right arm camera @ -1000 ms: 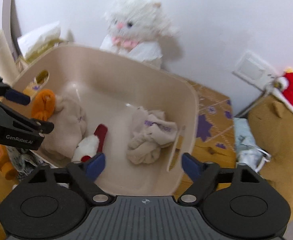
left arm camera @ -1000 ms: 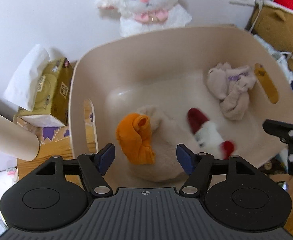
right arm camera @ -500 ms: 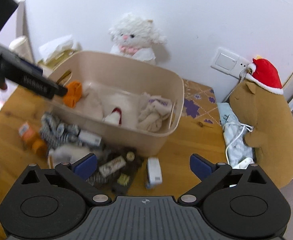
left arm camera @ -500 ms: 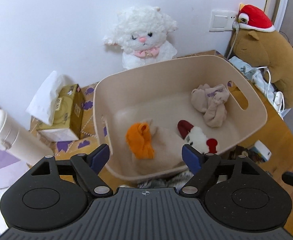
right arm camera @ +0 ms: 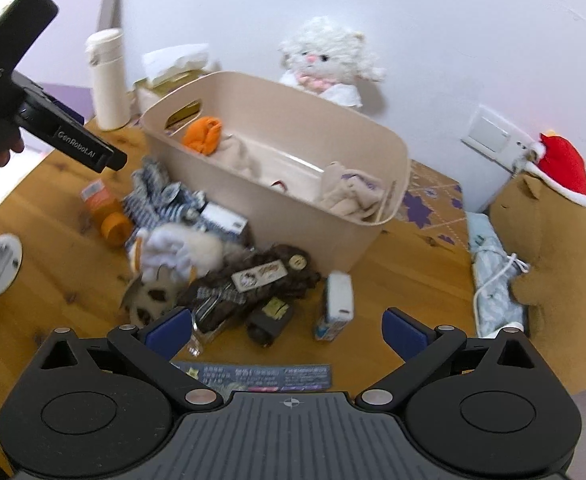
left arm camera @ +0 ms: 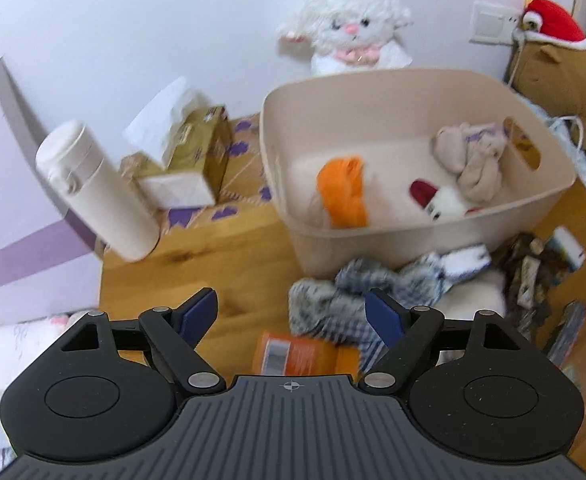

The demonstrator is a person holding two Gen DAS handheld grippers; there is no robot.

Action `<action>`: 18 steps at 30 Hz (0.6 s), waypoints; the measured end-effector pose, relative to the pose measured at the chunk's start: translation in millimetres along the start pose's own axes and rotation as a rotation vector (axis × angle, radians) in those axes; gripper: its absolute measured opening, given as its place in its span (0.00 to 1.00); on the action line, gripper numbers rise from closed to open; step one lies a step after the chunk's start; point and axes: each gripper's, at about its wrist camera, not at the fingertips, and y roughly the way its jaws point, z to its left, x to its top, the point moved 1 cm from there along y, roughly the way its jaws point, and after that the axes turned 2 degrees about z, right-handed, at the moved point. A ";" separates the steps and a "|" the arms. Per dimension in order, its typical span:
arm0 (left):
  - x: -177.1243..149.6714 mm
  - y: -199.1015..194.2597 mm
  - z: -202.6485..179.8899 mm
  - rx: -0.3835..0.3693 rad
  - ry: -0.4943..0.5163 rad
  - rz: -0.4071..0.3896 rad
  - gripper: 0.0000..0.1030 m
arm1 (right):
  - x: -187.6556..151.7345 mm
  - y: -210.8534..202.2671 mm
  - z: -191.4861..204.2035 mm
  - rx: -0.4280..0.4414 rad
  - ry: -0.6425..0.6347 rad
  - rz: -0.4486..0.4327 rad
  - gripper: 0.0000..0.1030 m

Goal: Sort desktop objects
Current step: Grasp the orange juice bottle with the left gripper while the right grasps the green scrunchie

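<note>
Left wrist view: the left tool (left arm camera: pixel 291 314) hangs wide open and empty above the wooden surface (left arm camera: pixel 197 276). Just ahead of its right finger lies a blue-and-white checked cloth (left arm camera: pixel 357 296), an orange bottle (left arm camera: pixel 293 354) right beneath the gap. Further ahead, the beige bin (left arm camera: pixel 413 236) holds an orange sock (left arm camera: pixel 343 190) and beige cloth (left arm camera: pixel 473 160).

Right wrist view: the right tool (right arm camera: pixel 287 328) gapes open too, gripping nothing. Straight ahead sits a dark brown plush (right arm camera: pixel 261 280); a small white carton (right arm camera: pixel 337 304) is just right of it, the bin beyond.
</note>
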 end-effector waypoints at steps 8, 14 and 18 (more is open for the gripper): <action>-35.0 26.0 2.5 0.005 -0.045 0.107 0.80 | -32.4 27.7 1.6 0.027 0.129 0.057 1.00; -53.7 49.2 4.3 -0.026 -0.092 0.150 0.81 | -58.9 50.3 2.8 0.030 0.274 0.124 0.99; -56.5 57.8 8.1 -0.052 -0.118 0.154 0.81 | -76.6 58.8 10.1 0.045 0.304 0.175 0.99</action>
